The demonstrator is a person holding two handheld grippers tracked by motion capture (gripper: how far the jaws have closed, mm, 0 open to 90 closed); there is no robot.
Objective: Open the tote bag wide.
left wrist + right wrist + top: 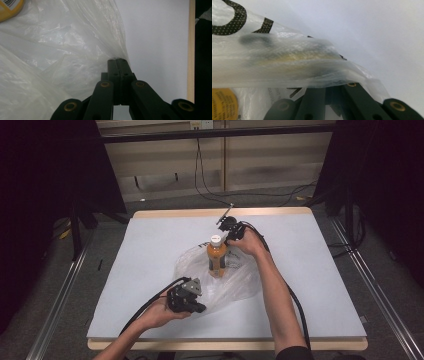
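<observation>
Left tool [199, 307]: held in the left hand [157, 314] at the near side of the worktop [150, 250]. Its jaws are seen pressed together in the left gripper view, with the near edge of the clear plastic bag [50, 50] pinched at their tips.

Clear plastic bag [235, 282]: spread on the worktop between the two tools, stretched from the left tool's tips away toward the right tool. Black printing is borne on the film, as seen in the right gripper view.

Orange bottle [216, 257]: stood upright with a white cap, beyond the left tool and just beside the right tool, within the bag's outline.

Right tool [231, 231]: held in the right hand [247, 242] at the far side of the bag. Its jaws are covered by the bag's film [287, 62] in the right gripper view; they are taken as closed on the far edge of the bag.
</observation>
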